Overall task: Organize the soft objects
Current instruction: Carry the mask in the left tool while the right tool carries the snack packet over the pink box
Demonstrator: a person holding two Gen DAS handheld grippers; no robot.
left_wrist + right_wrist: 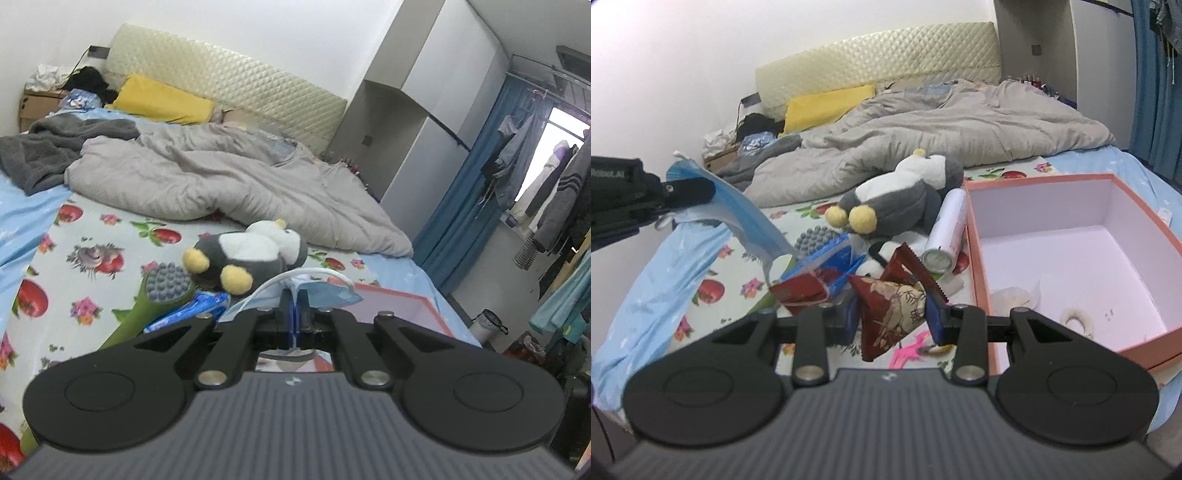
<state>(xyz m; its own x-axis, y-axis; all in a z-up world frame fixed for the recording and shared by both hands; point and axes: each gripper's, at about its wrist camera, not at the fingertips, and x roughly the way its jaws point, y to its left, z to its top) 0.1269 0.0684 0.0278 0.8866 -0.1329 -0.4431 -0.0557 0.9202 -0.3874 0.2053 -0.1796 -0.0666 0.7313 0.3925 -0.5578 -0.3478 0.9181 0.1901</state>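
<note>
Where quilt [207, 177] ends, fruit-print sheet [110, 236] shows.

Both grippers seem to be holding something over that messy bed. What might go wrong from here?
The left gripper pinches the face mask by a thin edge only; it hangs loose and could slip free. The right gripper holds a red pouch by one corner, so it may swing or drop short of the box. A can lying against the box could roll if bumped.

Grey-white penguin [905, 192], salmon box [1071, 229], perhaps floral sheet [92, 258]
</note>
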